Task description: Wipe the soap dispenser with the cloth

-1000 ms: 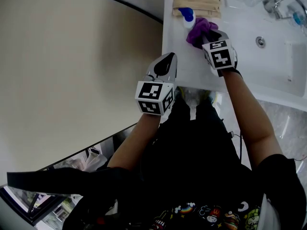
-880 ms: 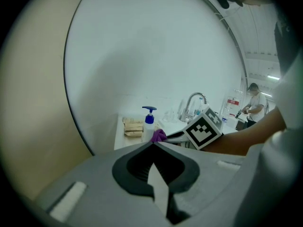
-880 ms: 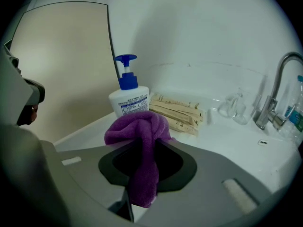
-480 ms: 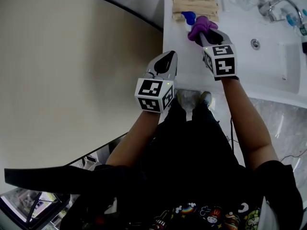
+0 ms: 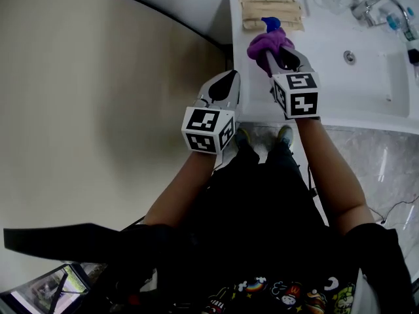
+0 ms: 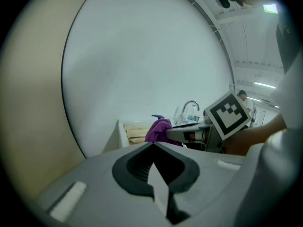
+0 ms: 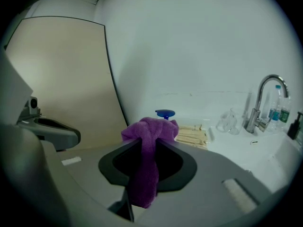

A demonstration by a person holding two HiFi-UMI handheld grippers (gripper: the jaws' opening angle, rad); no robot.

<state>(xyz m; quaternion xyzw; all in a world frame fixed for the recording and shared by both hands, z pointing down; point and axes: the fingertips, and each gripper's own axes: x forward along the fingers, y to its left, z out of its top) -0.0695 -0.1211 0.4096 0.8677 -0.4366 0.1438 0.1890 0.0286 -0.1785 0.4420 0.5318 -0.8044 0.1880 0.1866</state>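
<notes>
Your right hand-held gripper (image 5: 280, 56) is clamped on the purple cloth (image 5: 267, 42), which bunches up past the jaw tips and hangs down between them. Just beyond the bunched cloth stands the soap dispenser (image 5: 271, 23). Only its blue pump top shows, and you cannot tell whether the cloth touches it. It stands on the white tabletop (image 5: 262, 103) beside a slatted wooden mat (image 5: 275, 8). Your left hand-held gripper (image 5: 226, 84) hovers off the tabletop's edge, jaws together and empty. The sink (image 5: 376, 67) and tap (image 5: 376, 5) lie to the right.

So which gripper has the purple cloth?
The right gripper, jaws clamped on the purple cloth; the left gripper is shut on nothing.
</notes>
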